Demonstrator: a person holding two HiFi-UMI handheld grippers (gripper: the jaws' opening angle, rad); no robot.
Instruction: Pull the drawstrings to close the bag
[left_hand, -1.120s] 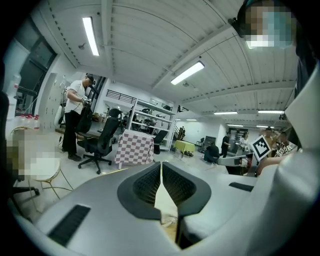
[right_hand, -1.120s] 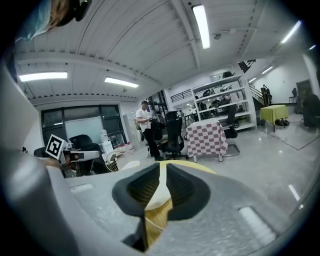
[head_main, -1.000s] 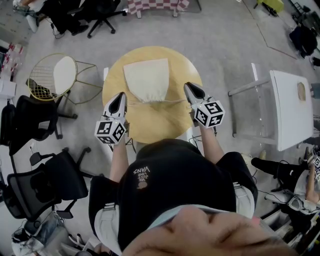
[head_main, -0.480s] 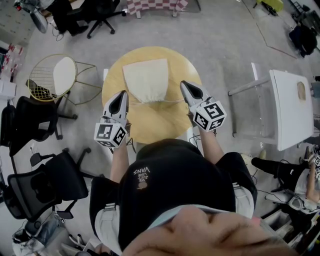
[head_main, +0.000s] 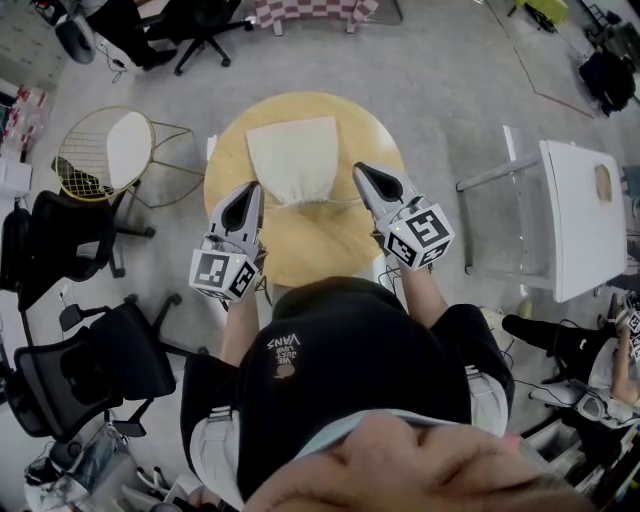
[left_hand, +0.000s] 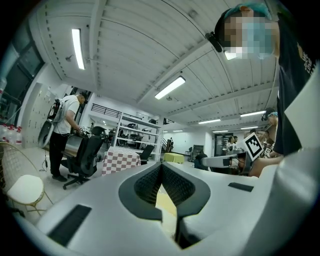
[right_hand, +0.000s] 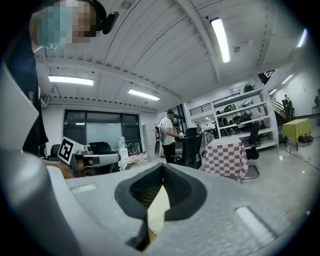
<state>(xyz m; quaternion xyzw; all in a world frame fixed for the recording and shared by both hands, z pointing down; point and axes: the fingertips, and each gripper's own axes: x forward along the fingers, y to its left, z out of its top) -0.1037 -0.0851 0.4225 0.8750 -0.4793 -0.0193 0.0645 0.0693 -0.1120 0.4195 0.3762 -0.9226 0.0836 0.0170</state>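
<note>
Round wooden table (head_main: 300, 250). A cream drawstring bag (head_main: 292, 155) lies flat on the far half of the surface, about midway between its left and right edges. The bag's gathered mouth faces the near edge.

A thin drawstring (head_main: 340, 202) trails from the mouth toward the right edge of the surface, ending close under the right gripper's tip. On the left side we cannot pick out any cord in the head view.

Left gripper (head_main: 250, 188): its body reaches in over the near-left edge and its tip sits just beside the bag's left near corner. In its own view the jaws are pressed together at the tips. Only a sliver of yellow tabletop shows through the hollow behind them, and we can make out no cord between the pads.

Right gripper (head_main: 360, 171): it comes in over the near-right edge, with its tip just off the bag's right near corner. Its jaws are likewise closed tip to tip, with pale tabletop in the hollow. The cord is too fine to see in the pinch.

Both grippers point roughly level, angled inward toward the bag.

Around the table are a wire chair (head_main: 100, 150) past the left edge and a white table (head_main: 580, 215) well off to the right.
</note>
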